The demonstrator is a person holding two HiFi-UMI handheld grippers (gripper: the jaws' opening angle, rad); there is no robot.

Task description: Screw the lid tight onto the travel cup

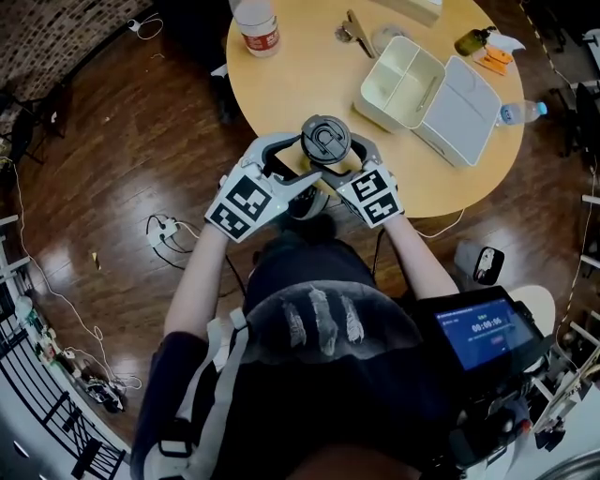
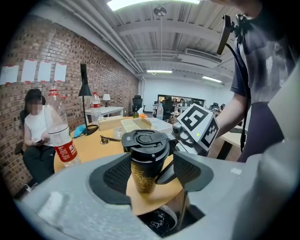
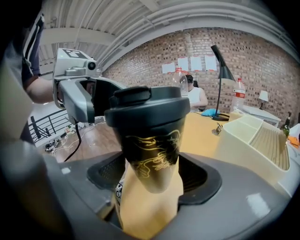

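Observation:
The black travel cup with a gold pattern (image 2: 143, 176) (image 3: 152, 150) stands upright at the near edge of the round wooden table (image 1: 281, 89). Its dark lid (image 1: 325, 141) (image 2: 145, 140) sits on top. My left gripper (image 1: 302, 164) (image 2: 152, 173) reaches in from the left and is shut on the cup body; one pad presses its side, and the other is partly hidden by a finger of the right gripper. My right gripper (image 1: 349, 159) (image 3: 152, 176) comes from the right and is open, its pads standing just off the cup on both sides.
A white divided box (image 1: 403, 82) and its flat lid (image 1: 459, 108) lie right of the cup. A water bottle (image 1: 255, 23) (image 2: 58, 131) stands at the table's far left. A small bottle (image 1: 520, 112) lies at the right rim. Cables (image 1: 164, 234) trail on the floor.

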